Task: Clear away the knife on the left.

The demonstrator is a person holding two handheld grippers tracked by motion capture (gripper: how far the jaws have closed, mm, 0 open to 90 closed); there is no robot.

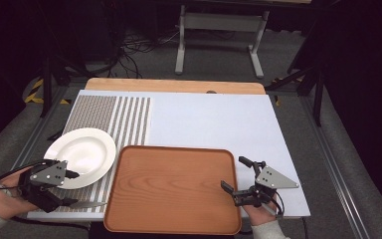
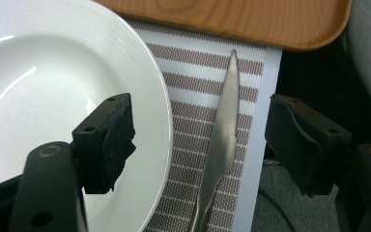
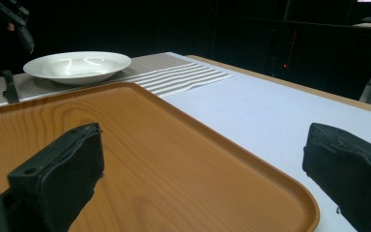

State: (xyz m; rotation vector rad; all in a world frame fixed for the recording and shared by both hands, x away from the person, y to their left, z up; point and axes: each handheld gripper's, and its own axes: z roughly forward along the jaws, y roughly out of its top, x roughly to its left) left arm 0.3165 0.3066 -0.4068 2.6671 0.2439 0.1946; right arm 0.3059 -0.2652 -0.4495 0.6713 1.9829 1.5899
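Left gripper [image 1: 72,188] is held at the table's near left corner, jaws spread wide, nothing pinched. In the left gripper view one jaw is seen over the plate [image 2: 38,82] rim, the other off the table's edge, and the knife [image 2: 221,140] lies between them untouched. Knife [image 1: 87,204] is laid flat on the striped mat [image 1: 107,117], just beside the plate [image 1: 82,152] and close to the near edge, tip pointed toward the tray [image 2: 251,19]. Serrated edge is seen on the blade; handle end is cut off at the bottom of the left gripper view. Plate is white, empty, set on the mat, its right rim just beside the tray's left edge.

Tray [image 1: 171,189] is wooden, set at centre near edge, nothing on it. Rest of the table [image 1: 214,119] is covered by a pale sheet.

Right gripper [image 1: 238,176] is held at the tray's right edge, jaws spread, nothing pinched. In the right gripper view one jaw is seen over the tray [image 3: 140,159], the other over the pale sheet outside the rim. Plate [image 3: 77,65] and mat [image 3: 174,72] are seen far off behind the tray in that view, with the left gripper [image 3: 12,17] at top left
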